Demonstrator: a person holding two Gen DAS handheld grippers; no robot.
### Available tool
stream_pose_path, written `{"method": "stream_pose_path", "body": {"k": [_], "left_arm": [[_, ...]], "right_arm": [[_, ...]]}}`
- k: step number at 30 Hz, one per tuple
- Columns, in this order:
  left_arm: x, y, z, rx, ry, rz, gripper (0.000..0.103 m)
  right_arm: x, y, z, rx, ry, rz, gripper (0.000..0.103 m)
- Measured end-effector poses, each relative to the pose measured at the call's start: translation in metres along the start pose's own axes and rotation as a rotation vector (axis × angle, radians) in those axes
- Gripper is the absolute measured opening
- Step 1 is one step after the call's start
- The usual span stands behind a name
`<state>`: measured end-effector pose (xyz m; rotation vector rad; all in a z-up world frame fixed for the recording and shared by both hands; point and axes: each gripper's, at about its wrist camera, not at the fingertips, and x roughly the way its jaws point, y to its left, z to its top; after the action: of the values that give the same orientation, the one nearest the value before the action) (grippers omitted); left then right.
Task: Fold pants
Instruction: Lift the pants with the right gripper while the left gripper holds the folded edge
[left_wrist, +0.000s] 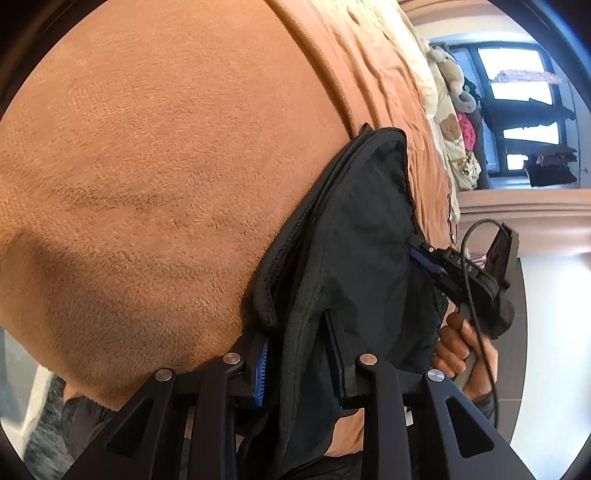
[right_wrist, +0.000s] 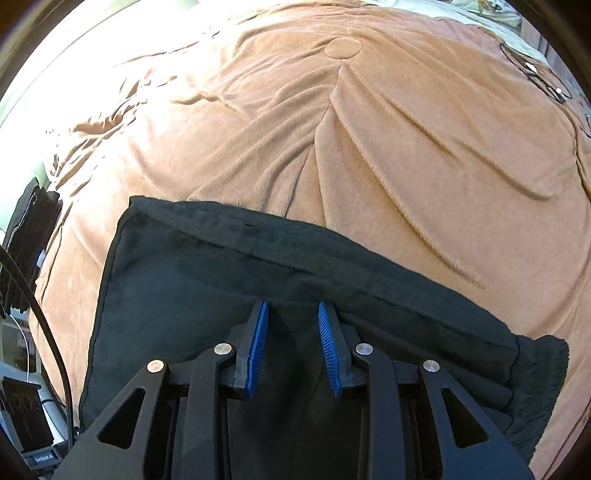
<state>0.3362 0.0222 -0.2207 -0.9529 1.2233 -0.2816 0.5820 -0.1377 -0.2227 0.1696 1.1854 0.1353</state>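
Observation:
Black pants (right_wrist: 229, 280) lie folded on a tan fleece blanket (right_wrist: 369, 129) that covers a bed. In the right wrist view my right gripper (right_wrist: 292, 314) is open, its blue pads (right_wrist: 258, 347) apart just over the near edge of the pants. In the left wrist view my left gripper (left_wrist: 300, 341) is open, with the waistband end of the pants (left_wrist: 362, 229) passing between its fingers. The right gripper (left_wrist: 424, 254) also shows there at the far side of the pants, held by a hand (left_wrist: 461, 350).
Cream pillows and stuffed toys (left_wrist: 450, 122) lie at the head of the bed. A dark window (left_wrist: 528, 110) is beyond. A stack of dark folded clothes (right_wrist: 29, 240) lies at the left edge of the bed. A cable (right_wrist: 48, 332) hangs at the left.

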Motion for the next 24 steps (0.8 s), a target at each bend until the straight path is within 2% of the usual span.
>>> {"method": "stream_pose_path", "body": {"k": [1, 3, 5, 12, 18, 24], "left_arm": [[-0.001, 0.000, 0.000, 0.006, 0.000, 0.003, 0.026], [-0.001, 0.001, -0.001, 0.008, 0.004, 0.009, 0.014], [-0.003, 0.001, -0.001, 0.008, 0.002, 0.002, 0.010], [-0.011, -0.010, -0.001, 0.027, -0.019, -0.012, 0.008], [-0.019, -0.027, 0.000, 0.061, -0.038, -0.025, 0.008], [-0.025, -0.044, 0.000, 0.109, -0.052, -0.030, 0.008]], "right_arm": [[-0.001, 0.003, 0.001, -0.002, -0.004, 0.000, 0.026], [-0.011, 0.008, -0.006, -0.008, -0.016, 0.013, 0.026], [-0.021, 0.011, -0.012, -0.018, -0.026, 0.034, 0.026], [-0.061, 0.009, -0.041, -0.029, -0.051, 0.082, 0.026], [-0.100, -0.014, -0.063, 0.000, -0.052, 0.134, 0.026], [-0.111, -0.022, -0.093, 0.023, -0.046, 0.191, 0.026]]}}
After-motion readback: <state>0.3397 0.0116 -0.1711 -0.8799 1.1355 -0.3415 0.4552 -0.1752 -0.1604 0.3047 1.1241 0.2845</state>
